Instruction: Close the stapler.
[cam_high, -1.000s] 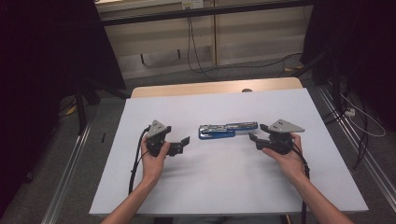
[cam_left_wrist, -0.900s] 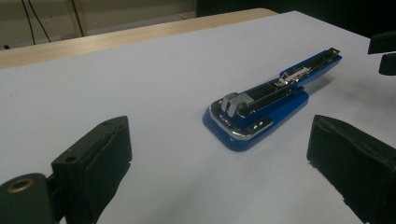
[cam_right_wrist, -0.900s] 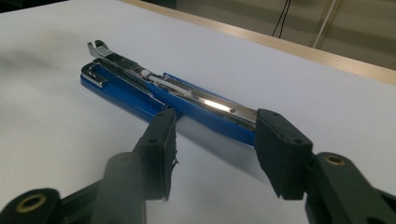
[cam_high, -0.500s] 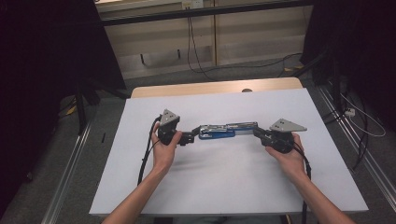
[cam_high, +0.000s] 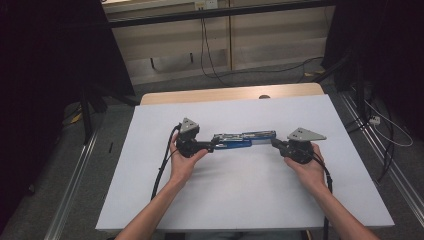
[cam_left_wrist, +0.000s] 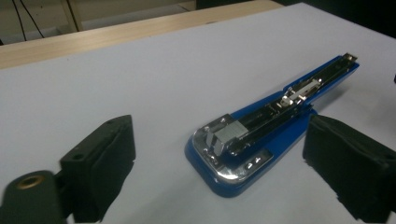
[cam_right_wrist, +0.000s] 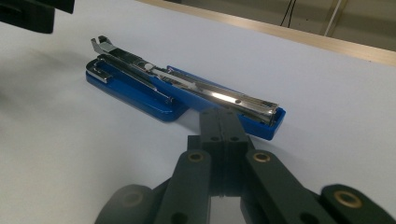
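Lying flat on the table (cam_high: 150, 200), the blue stapler (cam_high: 243, 139) stretches left to right. Left claw (cam_high: 212, 145) gapes wide around its end; right claw (cam_high: 275, 142) is squeezed closed, touching the other end.

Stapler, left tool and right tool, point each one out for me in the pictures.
stapler (cam_left_wrist: 243, 144): left gripper view, on its metal staple track near the wide blue end.
left tool (cam_left_wrist: 224, 172): left gripper view, midway between its open black jaws.
right tool (cam_right_wrist: 219, 122): right gripper view, at the tips of its closed jaws.
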